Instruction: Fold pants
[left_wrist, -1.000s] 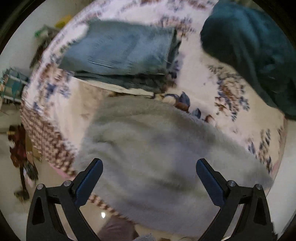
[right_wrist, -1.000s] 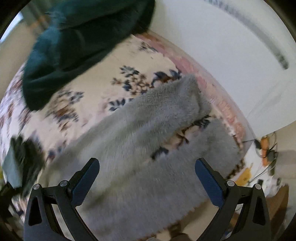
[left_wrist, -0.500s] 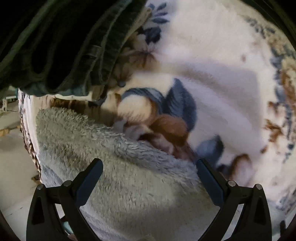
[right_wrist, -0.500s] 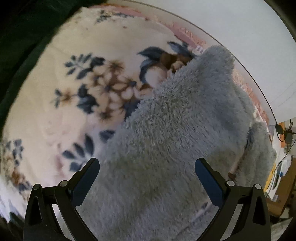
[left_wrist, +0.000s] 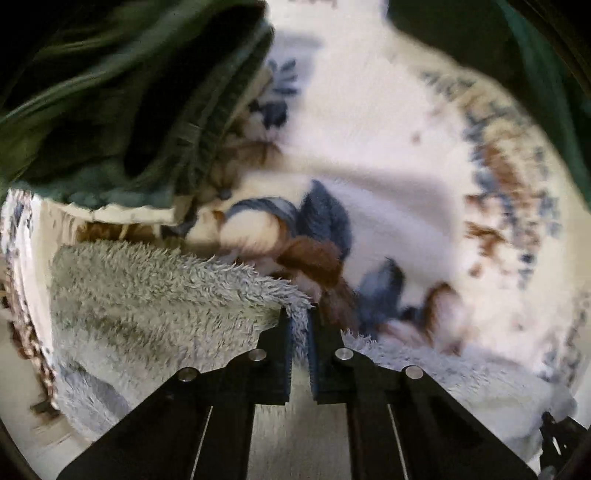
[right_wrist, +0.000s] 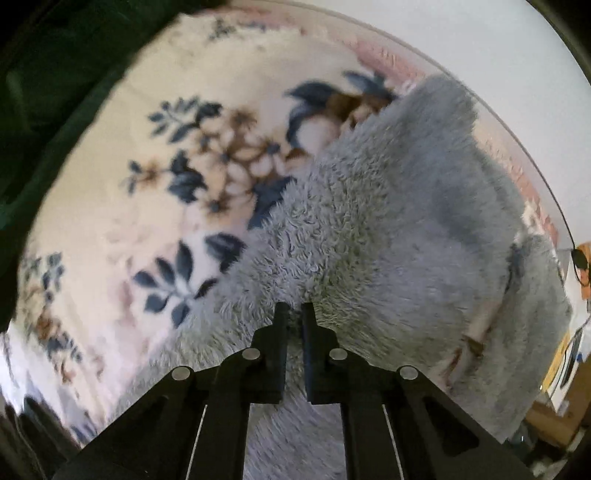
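Fleece of the grey pants (left_wrist: 147, 295) is clamped between the nearly closed fingers of the left hand-held gripper (left_wrist: 298, 314), right at a fuzzy edge of the garment. The right hand-held gripper (right_wrist: 293, 308) is likewise drawn together on the grey pile, a narrow gap being left between its fingers. The pants are spread over a floral blanket (right_wrist: 110, 206) patterned in cream, blue and brown. A stack of dark folded clothes (left_wrist: 129, 110) is seen beyond the pants in the left wrist view, and dark green fabric (right_wrist: 44, 92) is seen at the upper left of the right wrist view.
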